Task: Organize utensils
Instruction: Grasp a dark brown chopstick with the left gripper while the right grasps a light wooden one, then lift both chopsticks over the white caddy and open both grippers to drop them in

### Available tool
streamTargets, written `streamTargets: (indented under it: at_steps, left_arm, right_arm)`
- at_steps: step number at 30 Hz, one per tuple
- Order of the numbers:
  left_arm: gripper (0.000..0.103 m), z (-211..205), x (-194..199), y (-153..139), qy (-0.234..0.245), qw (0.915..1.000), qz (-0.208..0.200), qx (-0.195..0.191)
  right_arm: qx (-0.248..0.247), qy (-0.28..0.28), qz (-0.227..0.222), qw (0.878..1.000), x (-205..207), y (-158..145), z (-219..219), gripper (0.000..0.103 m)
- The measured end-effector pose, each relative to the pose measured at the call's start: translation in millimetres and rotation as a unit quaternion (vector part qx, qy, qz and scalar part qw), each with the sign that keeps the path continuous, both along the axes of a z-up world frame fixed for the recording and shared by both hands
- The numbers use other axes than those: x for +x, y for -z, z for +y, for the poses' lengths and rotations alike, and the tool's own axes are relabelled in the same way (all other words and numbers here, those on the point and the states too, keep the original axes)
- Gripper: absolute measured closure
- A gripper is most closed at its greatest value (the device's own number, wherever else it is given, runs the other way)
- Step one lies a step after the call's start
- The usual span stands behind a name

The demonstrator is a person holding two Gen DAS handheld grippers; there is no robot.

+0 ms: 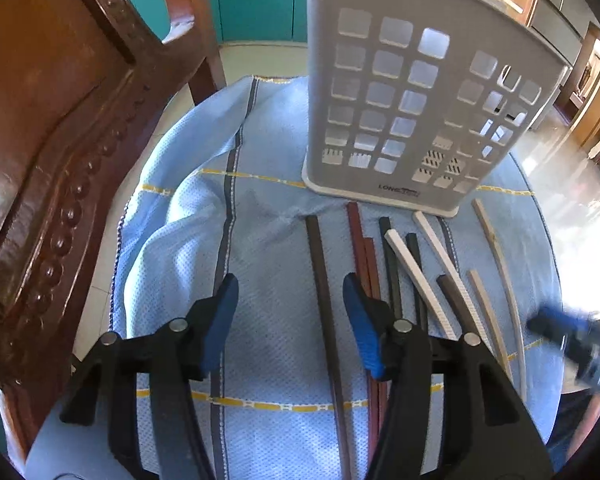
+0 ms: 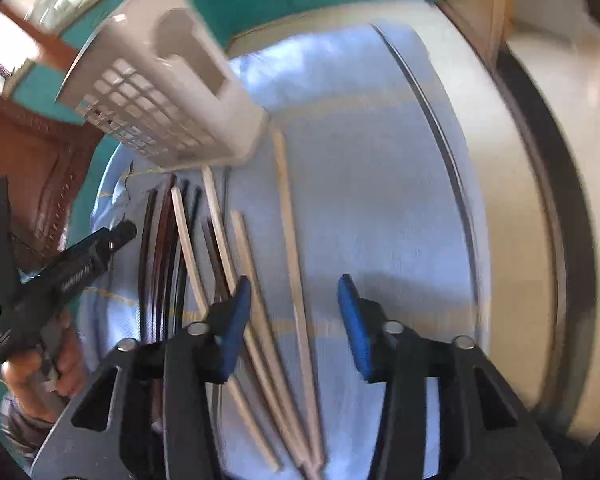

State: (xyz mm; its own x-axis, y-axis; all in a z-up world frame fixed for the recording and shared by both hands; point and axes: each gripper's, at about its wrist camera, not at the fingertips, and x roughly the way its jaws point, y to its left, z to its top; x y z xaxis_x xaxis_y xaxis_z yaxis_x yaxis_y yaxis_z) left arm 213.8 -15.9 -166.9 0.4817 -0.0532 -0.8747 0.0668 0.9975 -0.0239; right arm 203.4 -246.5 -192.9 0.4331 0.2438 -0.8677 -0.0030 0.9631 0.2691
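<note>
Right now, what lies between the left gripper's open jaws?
In the left wrist view, one long dark brown chopstick on the light blue cloth, ungripped.

Grey grid-holed holder (image 1: 412, 92) at twelve o'clock; light-blue cloth (image 1: 268, 264), yellow-and-grey stripes; chopsticks (image 1: 424, 268) dark brown, reddish, black, white, beige.

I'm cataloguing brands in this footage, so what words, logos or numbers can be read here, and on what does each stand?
"LONG..." on the front base lip of the grey utensil holder, at; the letters after it are too blurred to read.
White lettering on the body of the left gripper in the right wrist view: motion-blurred, unreadable.
The chopsticks and blue cloth show no readable text.
</note>
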Motion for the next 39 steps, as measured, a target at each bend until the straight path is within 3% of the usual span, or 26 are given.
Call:
streamTargets:
  at_steps: [4,10,15,17,18,20,21,24,27,31,39]
  left_arm:
    - [0.052,0,6,5,0.002,1.0000,0.009,0.003]
    - [0.058,0,29,28,0.002,0.9995,0.029,0.015]
    - [0.056,-1,53,31,-0.015,0.9987,0.045,0.019]
    - [0.066,-5,54,29,-0.019,0.9984,0.050,0.018]
    - [0.069,-6,59,29,-0.017,0.9984,0.052,0.012]
    - [0.089,-11,62,30,-0.014,0.9986,0.049,0.013]
    - [0.094,-14,63,30,-0.012,0.9988,0.047,0.014]
    - [0.096,-18,67,33,-0.015,0.9990,0.037,0.018]
    - [0.096,-18,46,23,-0.020,0.9996,0.017,0.010]
    - [0.096,-18,28,-8,-0.017,0.9988,-0.043,0.015]
    - [0.096,-15,-35,-93,0.020,0.9863,-0.164,-0.007]
  right_arm:
    - [-0.041,-0.016,-0.019,0.999,29,5,13,0.058]
    - [-0.102,-0.047,-0.024,0.993,25,24,35,0.058]
    - [-0.116,-0.059,-0.032,0.991,26,26,41,0.064]
    - [-0.108,-0.065,-0.030,0.992,27,26,39,0.090]
    - [-0.099,-0.066,-0.027,0.993,27,26,39,0.095]
    - [-0.090,-0.065,-0.026,0.993,31,27,42,0.096]
    - [-0.086,-0.065,-0.029,0.994,30,27,41,0.097]
    - [-0.070,-0.066,-0.036,0.995,29,23,37,0.097]
    - [-0.062,-0.065,-0.068,0.994,17,5,30,0.097]
    - [-0.038,-0.067,-0.128,0.989,-2,-31,18,0.097]
    - [0.014,-0.084,-0.255,0.963,-59,-114,-9,0.097]
